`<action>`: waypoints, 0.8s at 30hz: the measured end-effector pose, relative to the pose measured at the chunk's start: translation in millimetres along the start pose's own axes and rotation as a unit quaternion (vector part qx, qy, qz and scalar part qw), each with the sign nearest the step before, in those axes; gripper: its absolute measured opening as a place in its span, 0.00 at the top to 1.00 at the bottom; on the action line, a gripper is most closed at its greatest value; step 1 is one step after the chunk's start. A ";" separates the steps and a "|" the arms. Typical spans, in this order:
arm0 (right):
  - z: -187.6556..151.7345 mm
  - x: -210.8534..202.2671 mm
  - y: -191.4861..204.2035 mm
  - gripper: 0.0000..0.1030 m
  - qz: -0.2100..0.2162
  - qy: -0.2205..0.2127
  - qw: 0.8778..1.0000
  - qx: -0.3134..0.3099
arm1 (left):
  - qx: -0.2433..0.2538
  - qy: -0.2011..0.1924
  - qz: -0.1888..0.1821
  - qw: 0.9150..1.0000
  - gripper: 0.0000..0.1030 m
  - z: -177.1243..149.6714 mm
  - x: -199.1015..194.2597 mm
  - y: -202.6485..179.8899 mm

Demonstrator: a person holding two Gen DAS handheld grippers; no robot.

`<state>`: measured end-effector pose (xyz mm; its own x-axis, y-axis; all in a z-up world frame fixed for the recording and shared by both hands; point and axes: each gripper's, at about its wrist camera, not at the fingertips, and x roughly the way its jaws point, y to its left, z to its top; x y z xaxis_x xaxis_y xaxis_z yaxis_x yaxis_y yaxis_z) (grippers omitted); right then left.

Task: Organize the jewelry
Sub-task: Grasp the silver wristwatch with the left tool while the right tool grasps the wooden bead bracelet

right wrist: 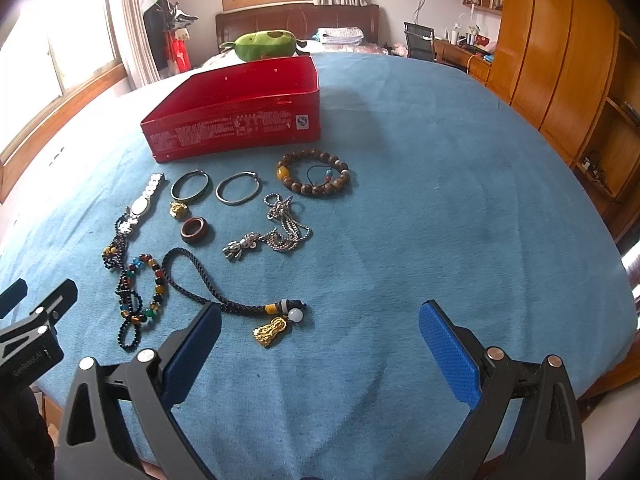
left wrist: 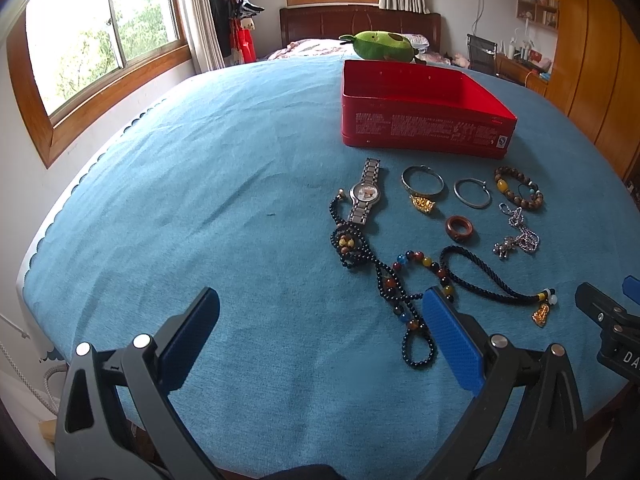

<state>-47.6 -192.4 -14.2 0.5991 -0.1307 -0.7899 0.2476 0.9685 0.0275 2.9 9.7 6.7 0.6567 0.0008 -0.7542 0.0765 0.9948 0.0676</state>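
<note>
Jewelry lies on a blue cloth (left wrist: 200,208) in front of an open red tin box (left wrist: 424,120) (right wrist: 236,120). There is a silver watch (left wrist: 364,196), two bangles (left wrist: 423,181) (left wrist: 472,193), a wooden bead bracelet (right wrist: 314,174), a brown ring (right wrist: 195,231), a silver chain with a charm (right wrist: 276,232), a beaded necklace (left wrist: 384,276) and a dark cord with a gold pendant (right wrist: 270,330). My left gripper (left wrist: 320,300) is open and empty, left of the necklace. My right gripper (right wrist: 320,314) is open and empty, right of the gold pendant.
A green plush toy (left wrist: 380,45) lies on a bed behind the box. Windows are on the left, wooden wardrobes (right wrist: 560,60) on the right. The right gripper's body shows at the right edge of the left wrist view (left wrist: 612,320).
</note>
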 end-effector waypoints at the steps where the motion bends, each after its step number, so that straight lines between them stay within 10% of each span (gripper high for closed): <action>1: 0.2 0.7 0.0 0.04 0.003 0.000 1.000 0.000 | -0.001 0.002 -0.004 1.000 0.03 -4.3 3.4 -3.0; 17: 61.1 41.6 -35.3 0.04 0.131 0.030 0.991 0.017 | -0.023 0.084 -0.068 0.994 0.04 35.7 69.1 22.5; 24: 100.8 71.9 -49.7 0.14 0.123 0.050 0.991 0.025 | -0.021 0.140 -0.090 0.986 0.07 81.4 117.8 17.4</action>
<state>59.9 -271.4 -10.5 0.5683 0.1327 -0.8120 0.1416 0.9564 0.2554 142.7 18.8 -27.8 0.4015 -0.1534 -0.9029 0.1367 0.9849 -0.1065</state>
